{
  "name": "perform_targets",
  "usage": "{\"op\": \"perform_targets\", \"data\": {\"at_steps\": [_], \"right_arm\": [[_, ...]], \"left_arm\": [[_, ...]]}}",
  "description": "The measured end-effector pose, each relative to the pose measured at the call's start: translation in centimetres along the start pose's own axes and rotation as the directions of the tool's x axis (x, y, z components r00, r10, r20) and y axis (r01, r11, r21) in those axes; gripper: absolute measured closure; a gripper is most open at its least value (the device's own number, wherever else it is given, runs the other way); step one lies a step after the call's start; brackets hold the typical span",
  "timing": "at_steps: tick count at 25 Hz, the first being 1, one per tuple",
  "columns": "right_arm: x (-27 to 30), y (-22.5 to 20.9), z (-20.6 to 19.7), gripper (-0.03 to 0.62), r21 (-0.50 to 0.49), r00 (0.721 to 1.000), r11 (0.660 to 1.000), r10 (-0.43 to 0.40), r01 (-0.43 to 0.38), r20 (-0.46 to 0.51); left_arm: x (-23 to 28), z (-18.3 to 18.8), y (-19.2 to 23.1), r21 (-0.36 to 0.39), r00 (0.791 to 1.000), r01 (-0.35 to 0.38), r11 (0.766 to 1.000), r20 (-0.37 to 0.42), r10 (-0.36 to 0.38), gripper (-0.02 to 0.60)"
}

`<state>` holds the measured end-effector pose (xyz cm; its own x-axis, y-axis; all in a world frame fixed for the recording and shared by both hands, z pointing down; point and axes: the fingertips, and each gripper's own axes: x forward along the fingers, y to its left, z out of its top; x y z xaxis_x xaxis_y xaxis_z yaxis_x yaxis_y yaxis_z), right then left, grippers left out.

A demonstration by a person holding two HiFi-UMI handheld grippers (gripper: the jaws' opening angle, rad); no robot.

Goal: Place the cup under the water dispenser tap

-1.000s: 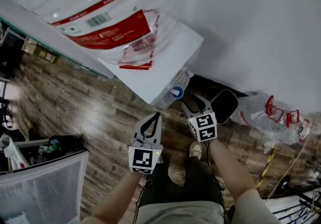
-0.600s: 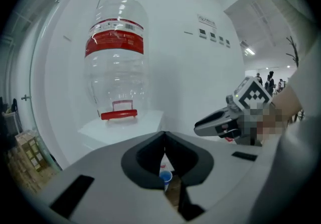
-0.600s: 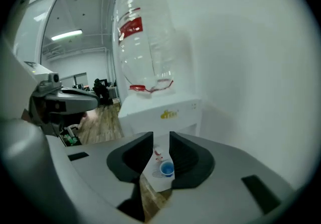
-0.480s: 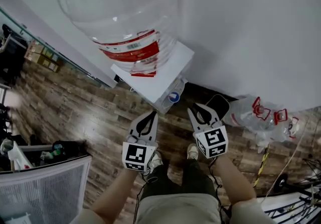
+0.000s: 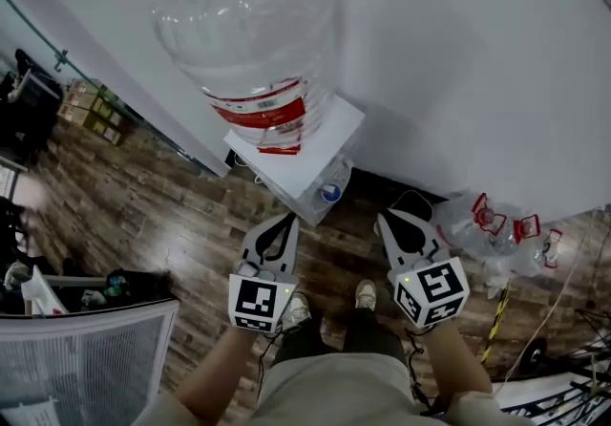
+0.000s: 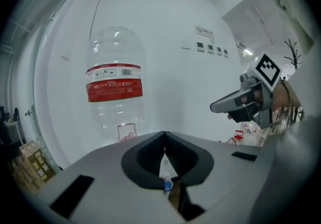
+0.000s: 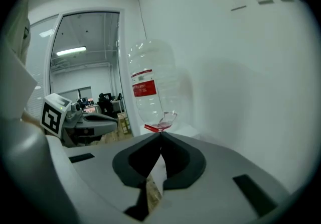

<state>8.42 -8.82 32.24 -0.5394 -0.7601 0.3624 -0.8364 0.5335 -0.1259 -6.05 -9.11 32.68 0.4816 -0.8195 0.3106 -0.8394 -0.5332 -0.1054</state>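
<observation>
Your left tool (image 5: 290, 218) and right tool (image 5: 390, 217) are both clenched empty; the cup (image 5: 331, 192) sits ahead, between their tips, at the water dispenser (image 5: 307, 159) front, and looks light and thin-walled, so pinch mid-wall gently.

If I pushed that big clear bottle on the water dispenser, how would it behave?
The bottle looks see-through and nearly empty, so probably light for its size. It stands tall on its neck in the dispenser, so a high push might rock it. Its clear wall would likely flex.
</observation>
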Motion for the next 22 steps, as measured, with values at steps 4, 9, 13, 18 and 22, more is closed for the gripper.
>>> {"op": "perform_targets", "data": {"at_steps": [4,9,13,18,22], "right_arm": [[-2.7,-0.1,2.0,0.586,-0.102,0.999,0.994,-0.050,0.049,-0.009],[-6.6,1.2,6.0,0.588,-0.155,0.996,0.986,-0.049,0.059,0.070],[-9.0,3.0,10.3,0.588,-0.186,0.987,0.981,-0.021,0.051,0.160],[-10.1,4.2,12.9,0.588,-0.225,0.979,0.974,0.013,0.034,0.204],[-10.3,4.5,14.0,0.588,-0.239,0.973,0.970,0.016,0.041,0.231]], "left_arm": [[-1.8,3.0,-0.1,-0.007,1.000,0.012,1.000,0.002,-0.012,0.575],[-4.1,7.3,0.0,0.030,0.998,0.005,1.000,0.061,-0.007,0.575],[-5.5,10.5,-0.1,0.004,0.994,0.004,1.000,0.112,-0.004,0.575],[-6.6,12.5,0.0,0.025,0.988,-0.022,0.999,0.150,0.018,0.575],[-7.2,13.2,0.2,0.026,0.985,-0.033,0.999,0.168,0.028,0.575]]}}
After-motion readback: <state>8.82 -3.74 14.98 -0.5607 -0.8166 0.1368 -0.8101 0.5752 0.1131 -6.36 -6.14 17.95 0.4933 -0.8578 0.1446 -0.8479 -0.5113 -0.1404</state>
